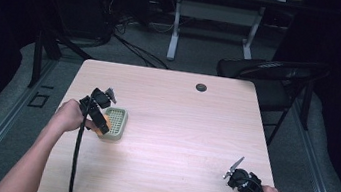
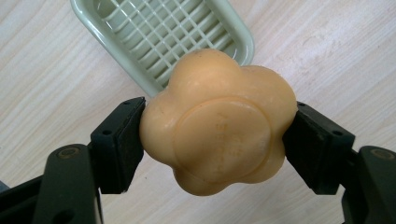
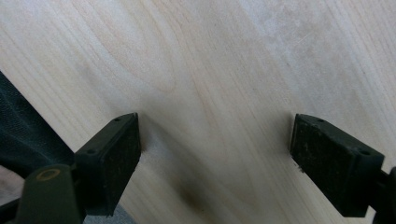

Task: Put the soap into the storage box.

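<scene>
An orange flower-shaped soap (image 2: pixel 217 128) sits clamped between the pads of my left gripper (image 2: pixel 215 140), held just above the near edge of a pale green soap dish (image 2: pixel 233 35) with a slotted grid floor. From above, that left gripper (image 1: pixel 99 119) hovers at the dish's (image 1: pixel 116 124) left side, with the soap (image 1: pixel 105 126) a small orange patch beneath it. My right gripper (image 3: pixel 215 144) stands open over bare wood, nothing between its pads. In the high view the right gripper (image 1: pixel 242 184) rests near the table's front right corner.
The light wooden table (image 1: pixel 180 122) has a dark cable grommet (image 1: pixel 201 87) near its far edge. A black chair (image 1: pixel 272 75) stands beyond the far right corner. The table's edge and dark floor (image 3: pixel 23 126) lie at the left of the right gripper view.
</scene>
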`<state>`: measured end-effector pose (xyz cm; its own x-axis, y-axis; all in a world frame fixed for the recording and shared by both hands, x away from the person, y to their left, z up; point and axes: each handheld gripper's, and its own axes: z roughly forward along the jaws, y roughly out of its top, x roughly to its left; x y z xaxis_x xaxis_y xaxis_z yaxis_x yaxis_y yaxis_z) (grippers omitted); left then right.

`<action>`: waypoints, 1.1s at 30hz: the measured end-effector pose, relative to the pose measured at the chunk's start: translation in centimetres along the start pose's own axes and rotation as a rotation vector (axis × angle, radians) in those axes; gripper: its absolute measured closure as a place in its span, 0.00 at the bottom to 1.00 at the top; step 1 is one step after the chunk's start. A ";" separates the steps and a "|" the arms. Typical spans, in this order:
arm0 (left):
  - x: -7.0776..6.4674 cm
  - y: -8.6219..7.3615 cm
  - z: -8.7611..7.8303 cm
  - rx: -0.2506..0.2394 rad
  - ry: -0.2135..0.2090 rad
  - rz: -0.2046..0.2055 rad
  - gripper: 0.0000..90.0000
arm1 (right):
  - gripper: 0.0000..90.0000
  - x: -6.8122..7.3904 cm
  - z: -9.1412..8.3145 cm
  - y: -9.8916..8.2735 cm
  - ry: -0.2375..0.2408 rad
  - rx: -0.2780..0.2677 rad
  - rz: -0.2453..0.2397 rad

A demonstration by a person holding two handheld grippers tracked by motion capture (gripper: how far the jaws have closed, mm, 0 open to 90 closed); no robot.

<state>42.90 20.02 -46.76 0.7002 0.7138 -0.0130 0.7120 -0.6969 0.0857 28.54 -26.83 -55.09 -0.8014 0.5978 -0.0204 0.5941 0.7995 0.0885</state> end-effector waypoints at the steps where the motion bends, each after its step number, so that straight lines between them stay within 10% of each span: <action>1: 0.0 0.1 0.0 0.001 0.000 -0.001 0.30 | 0.18 0.0 0.0 0.0 0.001 -0.002 0.001; 33: 2.1 4.1 2.8 0.040 0.022 -0.030 0.30 | 0.18 0.0 0.2 0.0 0.012 0.003 -0.002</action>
<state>47.44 18.45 -49.20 0.6776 0.7354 0.0066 0.7345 -0.6771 0.0460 28.56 -26.85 -55.31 -0.8032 0.5957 -0.0085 0.5930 0.8007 0.0855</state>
